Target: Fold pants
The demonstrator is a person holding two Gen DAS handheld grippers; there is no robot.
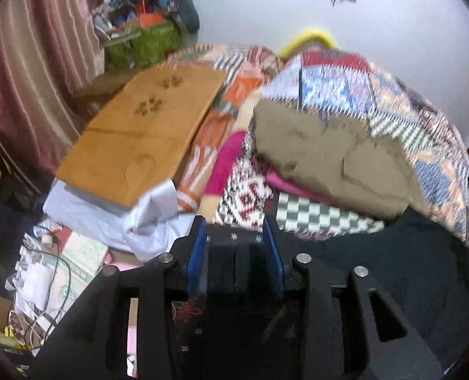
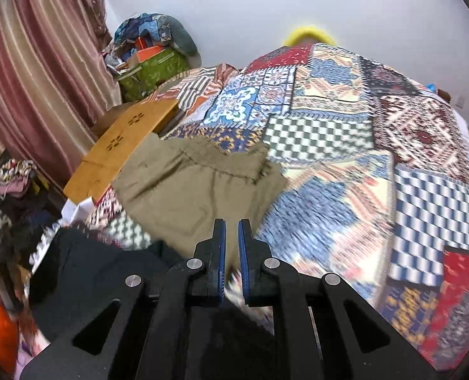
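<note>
A crumpled pair of olive-khaki cloth pants lies on a bed spread with a many-coloured patchwork quilt, toward the quilt's left side and just beside a flat honey-brown wooden board with paw-shaped cut-outs. The right gripper hangs over the near edge of the pants with its blue-padded jaws drawn in to a narrow slit and nothing caught between them, so it is clenched on air. In the left wrist view the left gripper has a fold of black cloth with small white flecks lying between its blue pads; the picture is too blurred to say whether the pads press on it. The pants sit bunched beyond it on the quilt, the board to their left. A striped dusty-pink curtain hangs at the left
</note>
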